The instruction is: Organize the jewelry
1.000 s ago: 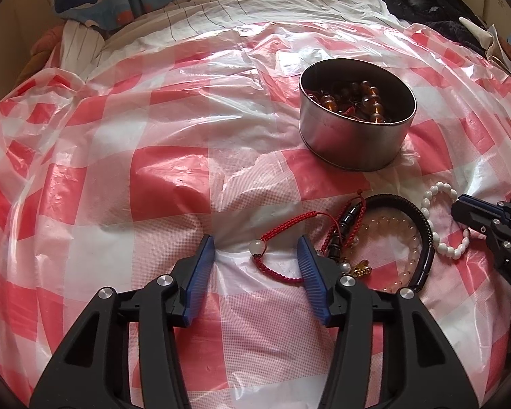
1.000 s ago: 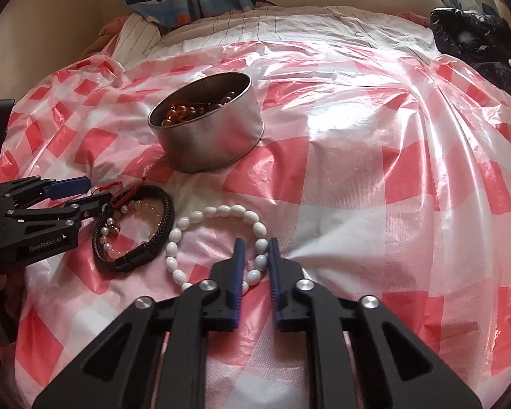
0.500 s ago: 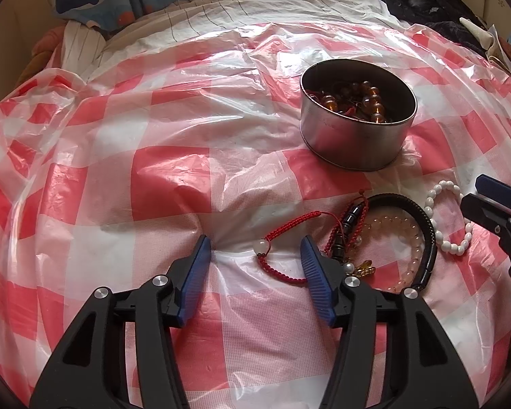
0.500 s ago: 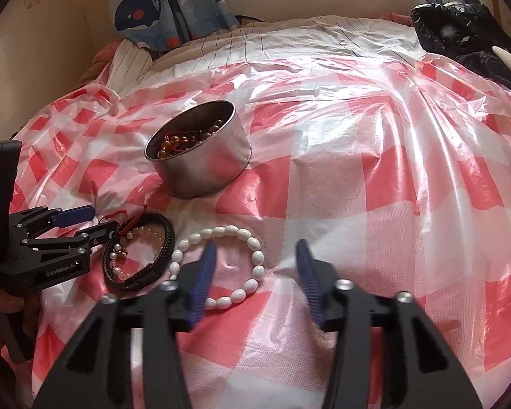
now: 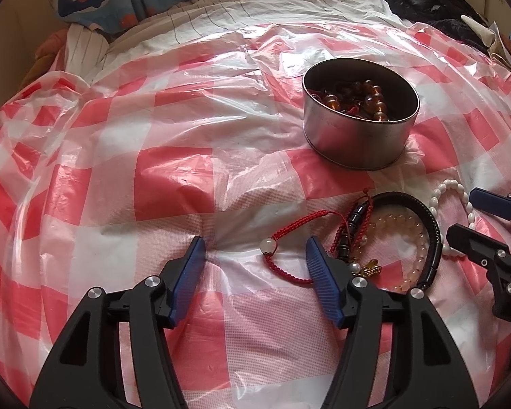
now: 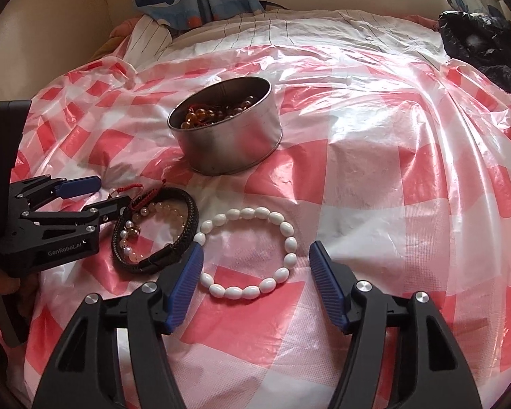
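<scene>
On the checked plastic sheet, the white bead bracelet lies flat between the spread fingers of the right gripper. The left gripper, also wide open, straddles a red cord bracelet — its cord runs into the dark bracelets alongside. Closing could pinch the slick sheet or drag tangled neighbours, well short of the metal tin.

My view: a white bead bracelet lies flat beside a black braided bracelet and red cord bracelet, near a round tin holding amber beads.
</scene>
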Demonstrator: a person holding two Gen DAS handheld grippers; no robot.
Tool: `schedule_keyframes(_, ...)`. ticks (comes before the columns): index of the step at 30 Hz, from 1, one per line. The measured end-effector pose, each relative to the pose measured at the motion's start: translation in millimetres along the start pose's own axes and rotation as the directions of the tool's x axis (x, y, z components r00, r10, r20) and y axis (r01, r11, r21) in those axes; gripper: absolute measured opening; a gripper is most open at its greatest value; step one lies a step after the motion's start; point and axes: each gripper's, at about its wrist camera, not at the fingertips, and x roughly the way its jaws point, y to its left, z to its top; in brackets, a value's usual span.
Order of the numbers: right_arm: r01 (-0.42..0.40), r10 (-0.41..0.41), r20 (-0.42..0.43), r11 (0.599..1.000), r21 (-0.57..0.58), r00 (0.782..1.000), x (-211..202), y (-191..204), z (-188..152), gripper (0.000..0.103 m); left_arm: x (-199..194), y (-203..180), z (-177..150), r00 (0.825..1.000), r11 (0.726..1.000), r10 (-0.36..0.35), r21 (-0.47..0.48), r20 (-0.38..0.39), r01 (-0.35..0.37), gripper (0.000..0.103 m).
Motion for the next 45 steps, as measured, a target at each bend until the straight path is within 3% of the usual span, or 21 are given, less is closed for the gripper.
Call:
schedule_keyframes(6,0.001,-0.001,-0.017,1.000,-0.006,1.000,1.4,-1.3,-2.7,0.014,0.2,-0.9,-0.8,1.000,1.000,0.007,0.002,0.002,-0.007,0.061)
schedule_keyframes(9,-0.002,0.003,-0.009,1.000,0.013,1.000,-0.6,-4.7,-1.1,0.008,0.2,-0.6,-1.0,1.000,1.000,0.007,0.002,0.002,-0.007,0.062)
schedule_keyframes(21,0.002,-0.003,0.017,0.999,0.032,1.000,-6.6,-7.8,0.9,0.008,-1.0,0.0,-3.0,0.999,0.999,0.046,0.002,0.012,-0.046,0.074)
schedule_keyframes(32,-0.003,0.000,0.060,0.999,0.052,0.998,-13.5,-11.0,3.8,0.008,-0.9,0.5,-4.1,0.998,0.998,0.065,0.003,0.015,-0.065,0.079)
schedule_keyframes(34,-0.015,0.010,0.076,0.998,0.068,0.997,-15.7,-12.4,4.2,0.033,-0.9,0.2,-4.1,0.998,0.998,0.067,0.003,0.016,-0.067,0.079)
schedule_keyframes(35,-0.013,0.008,0.086,0.998,0.065,0.996,-16.7,-11.2,3.7,0.055,-0.9,0.2,-4.1,0.998,0.998,0.066,0.003,0.016,-0.066,0.079)
schedule_keyframes(36,-0.021,0.016,0.087,0.998,0.054,0.996,-16.5,-9.0,4.1,0.056,-0.8,0.1,-4.1,0.998,0.998,0.067,0.002,0.016,-0.067,0.079)
schedule_keyframes(42,0.025,-0.025,0.010,1.000,-0.017,1.000,3.5,5.3,3.4,0.054,-0.8,-0.1,-4.0,0.998,0.998,0.066,0.003,0.017,-0.066,0.080)
schedule_keyframes(44,0.035,-0.035,0.000,0.999,-0.039,0.999,5.0,8.6,2.4,0.040,-0.9,0.7,-4.2,0.998,0.998,0.064,0.003,0.018,-0.064,0.079)
schedule_keyframes(45,0.038,-0.038,-0.004,0.998,-0.052,0.999,5.2,9.3,1.6,0.023,-1.2,0.9,-4.3,0.998,0.998,0.062,0.003,0.020,-0.062,0.079)
